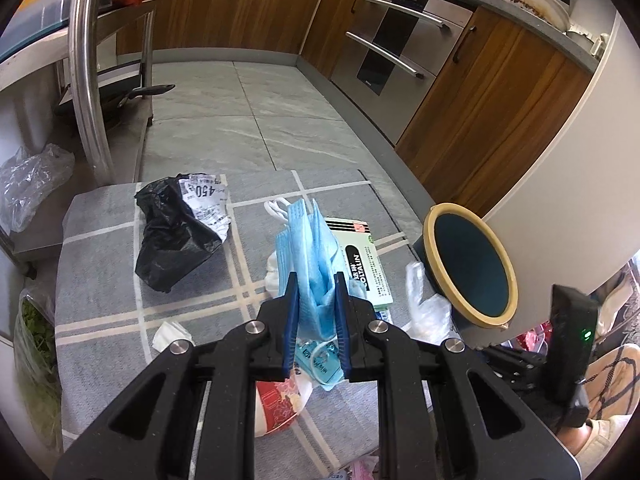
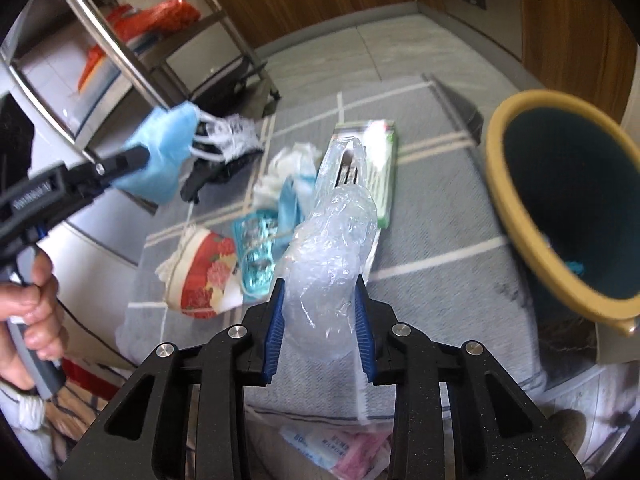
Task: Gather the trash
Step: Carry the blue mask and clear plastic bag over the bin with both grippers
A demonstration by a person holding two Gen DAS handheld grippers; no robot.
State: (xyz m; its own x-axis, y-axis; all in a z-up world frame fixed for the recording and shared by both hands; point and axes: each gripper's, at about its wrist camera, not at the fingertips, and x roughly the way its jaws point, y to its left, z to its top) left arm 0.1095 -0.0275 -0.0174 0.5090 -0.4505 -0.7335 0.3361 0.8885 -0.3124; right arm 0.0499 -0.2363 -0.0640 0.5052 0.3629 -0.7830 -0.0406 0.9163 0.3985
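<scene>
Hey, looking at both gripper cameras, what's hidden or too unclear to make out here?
- Bin bottom: right wrist view, dark interior; only a bit of teal shows.
- Green box label: left wrist view, the blue mask in the left gripper covers much of it.
- Pink packet: right wrist view, hidden behind the right gripper, which holds the clear plastic bag.

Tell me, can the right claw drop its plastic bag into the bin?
Probably yes. The right claw grips the plastic bag, and the bin tilts its open mouth toward it, with nothing between them.
</scene>
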